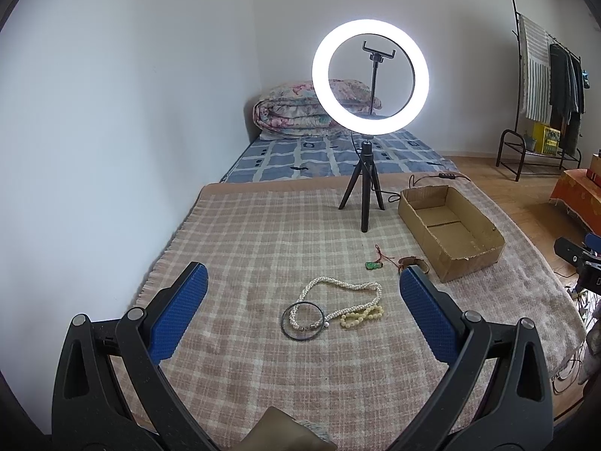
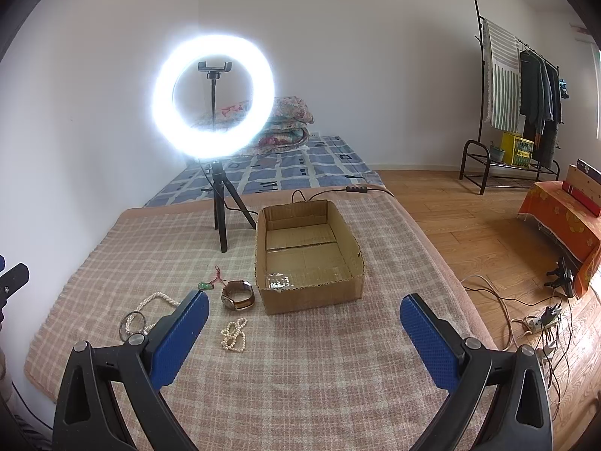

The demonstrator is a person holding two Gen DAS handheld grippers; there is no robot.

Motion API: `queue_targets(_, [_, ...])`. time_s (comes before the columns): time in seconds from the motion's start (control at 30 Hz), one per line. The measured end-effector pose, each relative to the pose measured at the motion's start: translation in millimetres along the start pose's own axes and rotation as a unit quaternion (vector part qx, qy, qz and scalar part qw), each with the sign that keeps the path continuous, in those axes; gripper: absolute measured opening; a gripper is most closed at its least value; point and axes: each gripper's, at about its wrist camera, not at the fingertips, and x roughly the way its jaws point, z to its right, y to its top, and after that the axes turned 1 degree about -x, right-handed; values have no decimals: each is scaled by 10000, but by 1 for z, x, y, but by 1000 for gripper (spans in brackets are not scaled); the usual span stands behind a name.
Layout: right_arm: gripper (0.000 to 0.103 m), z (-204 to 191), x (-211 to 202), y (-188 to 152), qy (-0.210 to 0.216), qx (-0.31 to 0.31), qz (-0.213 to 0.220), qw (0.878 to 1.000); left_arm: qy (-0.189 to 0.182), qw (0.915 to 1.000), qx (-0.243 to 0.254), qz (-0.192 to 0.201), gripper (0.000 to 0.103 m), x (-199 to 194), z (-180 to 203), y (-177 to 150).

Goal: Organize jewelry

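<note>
Jewelry lies on a checked blanket [image 1: 263, 233]. A white pearl necklace [image 1: 340, 287] overlaps a dark bangle [image 1: 303, 319], with a cream bead bracelet [image 1: 362, 315] beside them. A green pendant on red cord [image 1: 373, 265] and a brown watch [image 2: 237, 295] lie nearer an empty cardboard box [image 2: 308, 251], which also shows in the left wrist view [image 1: 450, 229]. My left gripper [image 1: 303, 282] is open and empty above the necklace. My right gripper [image 2: 303, 308] is open and empty in front of the box. The bead bracelet also shows in the right wrist view [image 2: 233, 334].
A lit ring light on a tripod [image 1: 370, 79] stands behind the jewelry, its cable running past the box. A folded quilt [image 1: 293, 111] lies on the far mattress. A clothes rack [image 2: 526, 94] and floor cables [image 2: 541, 323] are to the right.
</note>
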Motion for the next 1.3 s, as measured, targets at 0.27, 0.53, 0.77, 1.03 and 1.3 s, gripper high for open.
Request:
queue_targets(0.27, [103,-1,1,0,15,-3,-9,10000,-10,10000,-2,-6,103,-1,0,-1])
queue_targets(0.53, [103,-2,2,1,27,-3,-25,10000,-12,10000,-7,-1,103,-2,0,-1])
queue_targets(0.77, [103,-7,4,0,75,-27,-36,10000,8,10000,0,-17,103,-2,-1,0])
queue_targets(1.03, [103,-10,5,0,125,-55,-108,9998,73,9999,-89,-86,103,7,-16,4])
queue_targets(1.3, [103,-14,11,-1,177,-64,-212,9996,295,9994,-202,-21,103,10,-35,7])
